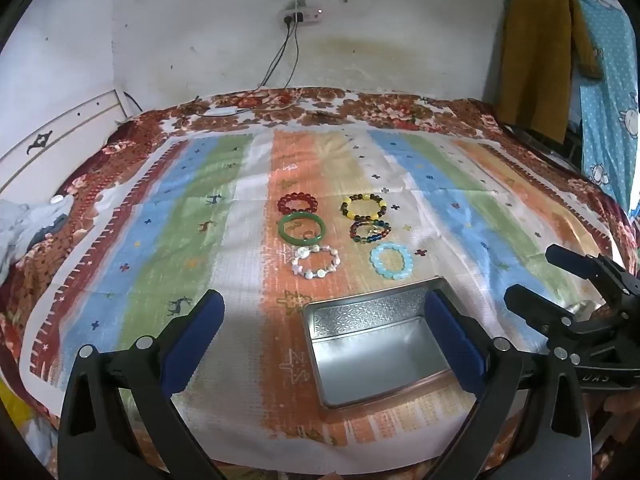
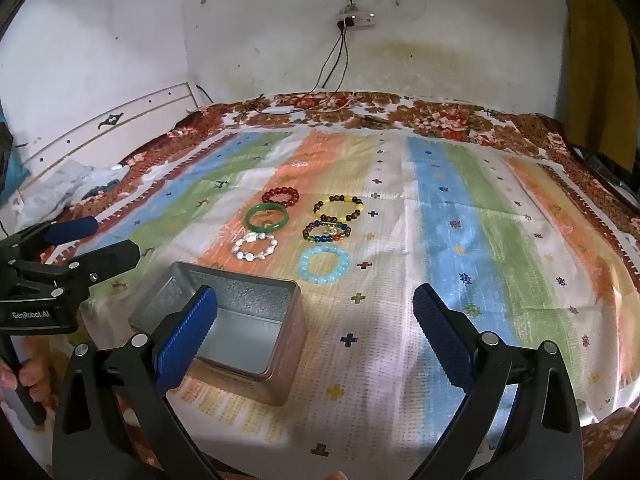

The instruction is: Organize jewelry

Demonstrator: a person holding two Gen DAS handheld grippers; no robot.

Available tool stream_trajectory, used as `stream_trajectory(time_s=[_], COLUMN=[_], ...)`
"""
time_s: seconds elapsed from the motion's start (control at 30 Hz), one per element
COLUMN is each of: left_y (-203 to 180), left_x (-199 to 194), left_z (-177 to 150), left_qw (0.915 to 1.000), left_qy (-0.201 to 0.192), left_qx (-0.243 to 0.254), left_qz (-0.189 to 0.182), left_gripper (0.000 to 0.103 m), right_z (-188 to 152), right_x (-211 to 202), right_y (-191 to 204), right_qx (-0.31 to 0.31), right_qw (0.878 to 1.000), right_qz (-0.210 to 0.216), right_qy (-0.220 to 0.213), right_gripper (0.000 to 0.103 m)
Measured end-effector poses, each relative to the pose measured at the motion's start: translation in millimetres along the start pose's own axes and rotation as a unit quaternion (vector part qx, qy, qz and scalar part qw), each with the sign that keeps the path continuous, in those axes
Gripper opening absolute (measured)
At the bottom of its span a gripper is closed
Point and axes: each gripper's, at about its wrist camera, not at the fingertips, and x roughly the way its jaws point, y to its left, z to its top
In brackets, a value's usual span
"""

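Several bracelets lie on the striped cloth: red beads [image 1: 298, 203] [image 2: 281, 196], a green bangle [image 1: 302, 229] [image 2: 267, 218], white pearl beads [image 1: 317, 261] [image 2: 255, 246], yellow-and-dark beads [image 1: 363, 206] [image 2: 338, 208], multicolour beads [image 1: 369, 231] [image 2: 327, 231] and light blue beads [image 1: 391, 261] [image 2: 324, 264]. An open, empty metal tin [image 1: 376, 344] [image 2: 224, 324] stands in front of them. My left gripper [image 1: 324, 340] is open and empty, near the tin. My right gripper [image 2: 316, 332] is open and empty, to the tin's right.
The striped cloth [image 1: 160, 220] [image 2: 480, 240] covers a floral bedspread [image 1: 360, 108]. A white headboard [image 1: 60, 136] stands at the left. Cables [image 1: 280, 60] hang from a wall socket. Clothes [image 1: 536, 48] hang at the right. Crumpled fabric [image 1: 24, 224] lies at the left edge.
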Motion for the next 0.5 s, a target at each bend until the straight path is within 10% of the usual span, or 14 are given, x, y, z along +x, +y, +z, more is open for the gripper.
stream_trajectory(time_s=[0.5], left_y=[1.5], left_x=[0.0], left_z=[-1.6], left_qw=[1.0000], left_qy=[0.006], left_qx=[-0.006], left_qz=[-0.001], left_gripper=[0.098], right_z=[-0.1], right_x=[1.2], right_y=[-9.3], right_qx=[0.009], right_qw=[1.000], right_qz=[-0.009], right_qy=[0.013], right_gripper=[0.099])
